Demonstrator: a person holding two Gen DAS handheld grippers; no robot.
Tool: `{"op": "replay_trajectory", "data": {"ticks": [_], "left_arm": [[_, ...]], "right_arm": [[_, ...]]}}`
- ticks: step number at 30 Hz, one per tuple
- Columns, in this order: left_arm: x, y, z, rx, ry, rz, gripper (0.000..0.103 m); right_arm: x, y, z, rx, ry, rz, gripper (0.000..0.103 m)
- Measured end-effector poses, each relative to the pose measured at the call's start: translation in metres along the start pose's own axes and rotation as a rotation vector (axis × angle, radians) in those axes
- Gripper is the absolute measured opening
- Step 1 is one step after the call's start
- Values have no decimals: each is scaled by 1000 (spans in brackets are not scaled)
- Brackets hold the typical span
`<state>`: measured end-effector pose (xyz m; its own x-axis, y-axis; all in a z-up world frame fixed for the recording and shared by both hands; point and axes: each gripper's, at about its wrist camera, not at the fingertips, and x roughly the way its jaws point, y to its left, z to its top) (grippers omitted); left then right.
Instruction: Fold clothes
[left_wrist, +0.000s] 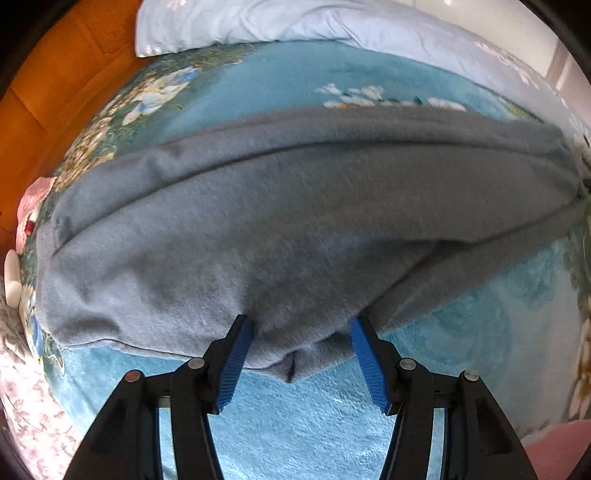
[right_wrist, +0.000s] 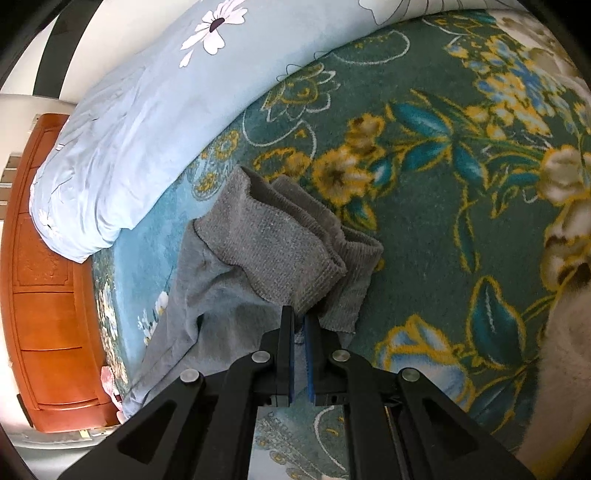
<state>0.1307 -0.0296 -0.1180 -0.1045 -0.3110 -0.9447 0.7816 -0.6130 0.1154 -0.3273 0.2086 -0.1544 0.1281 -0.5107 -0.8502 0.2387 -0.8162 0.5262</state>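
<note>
Item: grey garment (left_wrist: 295, 221), fleece, lying partly folded along its length on the bed's floral blanket (left_wrist: 277, 74). Ribbed cuffs (right_wrist: 280, 240) stacked at one end. Blue duvet (right_wrist: 129, 129) bunched beyond; wooden headboard (right_wrist: 48, 277) behind.

Left hand-held gripper (left_wrist: 301, 325): released, jaws standing wide, a bulge of the garment's near edge between the blue pads (left_wrist: 236, 354). The pads sit at or close to the cloth on either side; a firm pinch is not evident.

Right hand-held gripper (right_wrist: 300, 317): clenched, jaws almost together, tips at the ribbed cuff end. The view suggests a thin edge of cloth is pinched there, but this cannot be told for certain.

Step in hand, as judged: lengthwise fold done; grippers taking hold at the near edge and cuff end for a crosswise fold.

Next move calls for: left jaws to close on the gathered edge, catching all layers, then both ends lifted together and carried over without dragging the stacked layers apart.
</note>
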Motion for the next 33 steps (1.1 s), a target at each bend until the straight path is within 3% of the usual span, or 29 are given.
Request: {"op": "replay_trajectory", "data": {"ticks": [2,5,8,10,11,12,19,22,24,27,30,32,33], "left_arm": [[3,-5,-3,23,1,21,60],[1,3,-3,-43,-12,8,56],[-3,18,-3,-143,-31,-53,37],[-3,20,-4,-141,-31,-36,22],[-4,20,-5,-133,-31,-11,5],[-4,20,-5,-124,-31,15,3],[-46,41,-11,-218,-188,25,2],[-53,47,-22,-234,-191,5,2],[-45,48,-29,-223,-155,3,2],[-22,48,-35,-248,-83,-8,2],[-15,54,-34,-305,-67,-39,2],[-13,60,-32,-345,-66,-63,4],[-12,63,-31,-366,-66,-75,5]], "right_arm": [[-1,-1,0,4,-1,-2,6],[-2,-3,0,13,-1,-5,6],[-4,-2,-1,10,-7,-7,6],[-7,0,-1,3,-12,-8,6],[-8,1,-1,-1,-13,-7,6],[-9,2,-1,-5,-14,-7,6],[-34,18,-7,-88,-83,20,5],[-43,15,-8,-115,-119,-13,5],[-29,0,-7,-86,-78,-85,5],[-11,-19,-8,-10,-33,-71,5],[-11,-16,-7,-38,-34,-72,6],[-12,-16,-5,-36,-31,-78,10],[-12,-17,-4,-28,-37,-83,18]]}}
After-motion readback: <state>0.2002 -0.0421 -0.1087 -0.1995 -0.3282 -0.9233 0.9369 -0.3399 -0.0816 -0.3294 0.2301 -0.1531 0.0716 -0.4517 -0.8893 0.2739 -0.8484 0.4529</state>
